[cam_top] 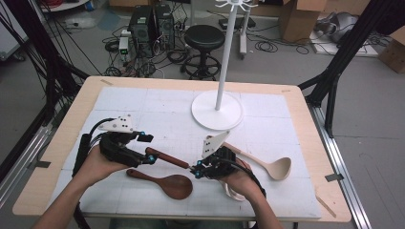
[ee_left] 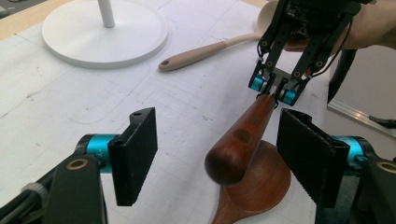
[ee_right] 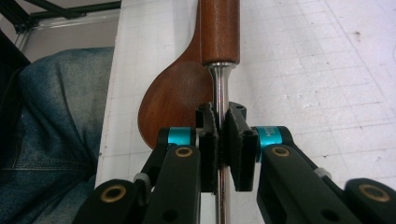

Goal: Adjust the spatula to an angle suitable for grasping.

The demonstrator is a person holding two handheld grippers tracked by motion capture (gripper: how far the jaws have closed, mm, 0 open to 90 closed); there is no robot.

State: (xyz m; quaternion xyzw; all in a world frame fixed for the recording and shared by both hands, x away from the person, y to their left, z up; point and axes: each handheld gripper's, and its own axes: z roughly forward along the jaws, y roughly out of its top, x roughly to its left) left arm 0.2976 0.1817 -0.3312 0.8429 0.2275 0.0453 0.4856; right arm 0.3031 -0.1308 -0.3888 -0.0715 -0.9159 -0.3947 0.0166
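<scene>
A utensil with a dark wooden handle and a thin metal shank hangs level above the mat. My right gripper is shut on the shank just below the handle. My left gripper is open around the handle's rounded end; its pads stand apart from the wood on both sides. In the high view the left gripper is at the left of the handle and the right gripper at its right end. A dark wooden spoon lies on the mat beneath.
A pale beige ladle lies to the right of my right hand. The round white base of a tall stand sits at the back centre of the mat. The person's jeans are at the table's near edge.
</scene>
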